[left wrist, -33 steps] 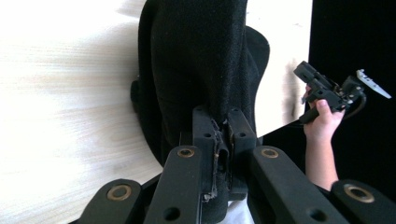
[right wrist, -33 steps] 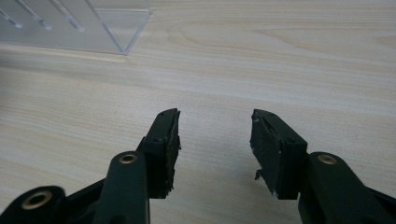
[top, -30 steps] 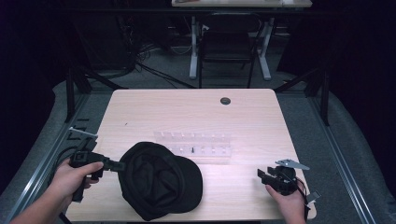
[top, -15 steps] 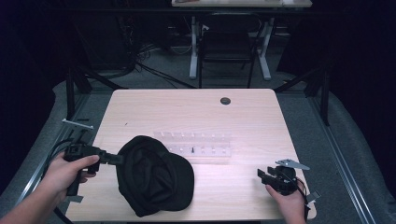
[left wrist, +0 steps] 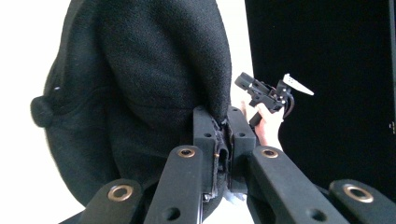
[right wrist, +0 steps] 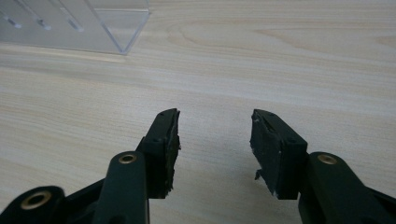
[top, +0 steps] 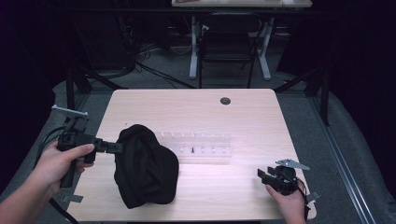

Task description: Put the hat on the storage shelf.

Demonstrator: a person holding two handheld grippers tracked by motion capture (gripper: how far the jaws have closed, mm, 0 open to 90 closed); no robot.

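One black cap (top: pixel 144 168), one clear rack (top: pixel 198 145); left claw (top: pixel 116 148) pinching cap.

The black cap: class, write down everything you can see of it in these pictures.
The black cap is soft woven fabric, with stitched panels and a small button on its crown. It lies crumpled and partly tipped up on the left part of the wooden table, close beside the clear plastic rack. The left gripper pinches its edge between shut jaws. Nothing else touches it but the table.
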